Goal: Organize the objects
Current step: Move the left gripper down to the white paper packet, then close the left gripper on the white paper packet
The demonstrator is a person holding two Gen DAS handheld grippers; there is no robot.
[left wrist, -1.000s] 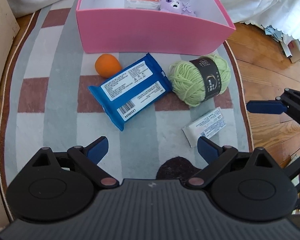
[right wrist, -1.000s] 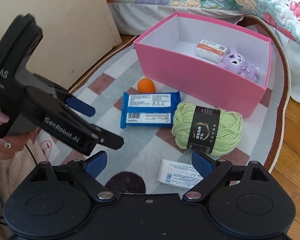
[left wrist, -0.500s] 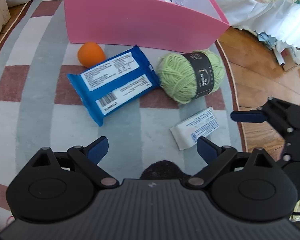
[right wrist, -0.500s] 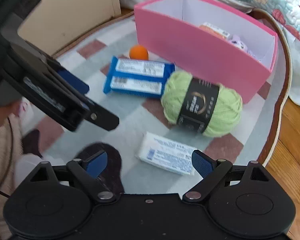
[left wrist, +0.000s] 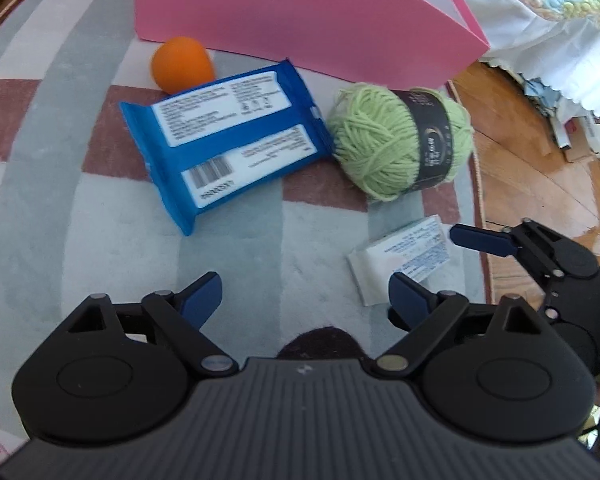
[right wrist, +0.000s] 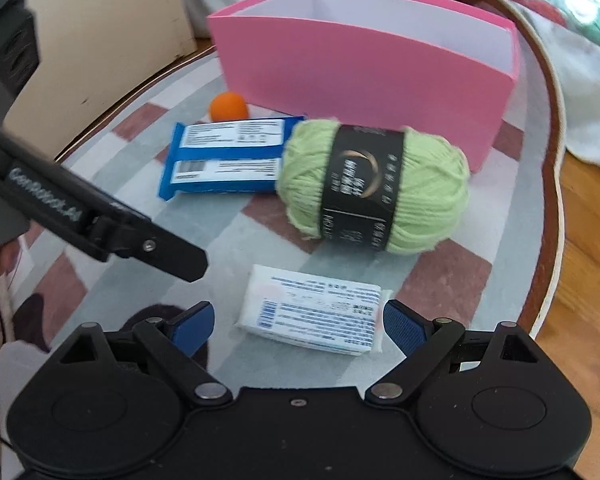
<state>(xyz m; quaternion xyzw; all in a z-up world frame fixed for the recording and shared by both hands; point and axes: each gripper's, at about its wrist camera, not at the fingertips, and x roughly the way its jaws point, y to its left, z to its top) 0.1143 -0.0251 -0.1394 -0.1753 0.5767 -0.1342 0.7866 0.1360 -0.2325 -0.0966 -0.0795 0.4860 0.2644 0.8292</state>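
In the right wrist view the right gripper (right wrist: 298, 326) stands wide open at the lower middle, holding nothing; the white packet (right wrist: 312, 310) lies between its blue pads without touching them, its long axis running left to right across the frame. Above it, the green yarn ball (right wrist: 374, 190) lies with its long axis likewise sideways. In the left wrist view the left gripper (left wrist: 304, 300), empty, jaws closing, hangs over bare rug (left wrist: 100, 220). The blue pack (left wrist: 224, 140) runs diagonally, lower left to upper right, below the pink box (left wrist: 300, 20).
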